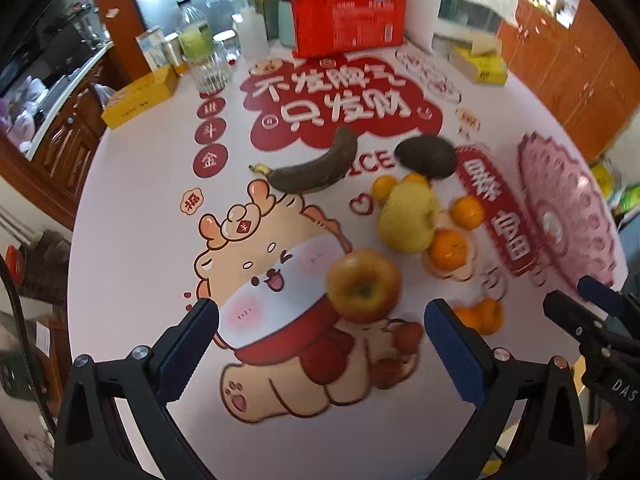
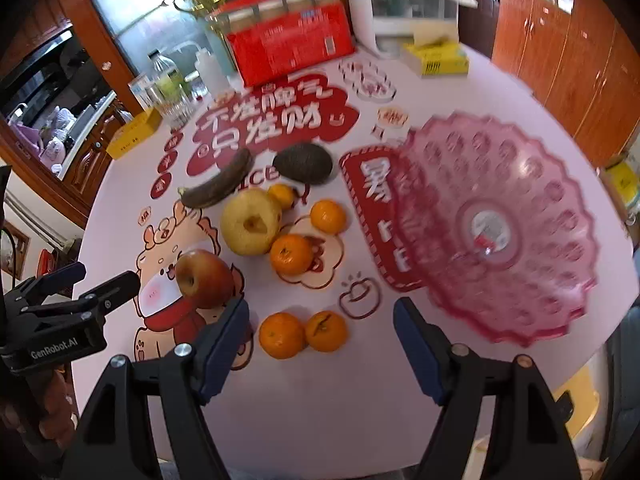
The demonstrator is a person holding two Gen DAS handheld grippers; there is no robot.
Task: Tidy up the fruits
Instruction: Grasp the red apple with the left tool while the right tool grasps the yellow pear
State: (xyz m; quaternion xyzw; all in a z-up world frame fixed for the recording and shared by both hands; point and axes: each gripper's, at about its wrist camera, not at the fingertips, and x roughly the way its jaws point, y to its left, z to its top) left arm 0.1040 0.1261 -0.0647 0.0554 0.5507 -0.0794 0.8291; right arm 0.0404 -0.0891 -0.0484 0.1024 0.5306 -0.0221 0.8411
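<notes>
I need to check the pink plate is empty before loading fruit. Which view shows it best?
The right wrist view: the whole pink plate shows, with no fruit on it. The left wrist view catches it edge-on at the right, blurred.

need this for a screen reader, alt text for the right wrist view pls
The open right gripper hovers over two oranges on a printed tablecloth. An empty pink plate lies to the right; an apple, pear, banana and avocado lie beyond.
</notes>
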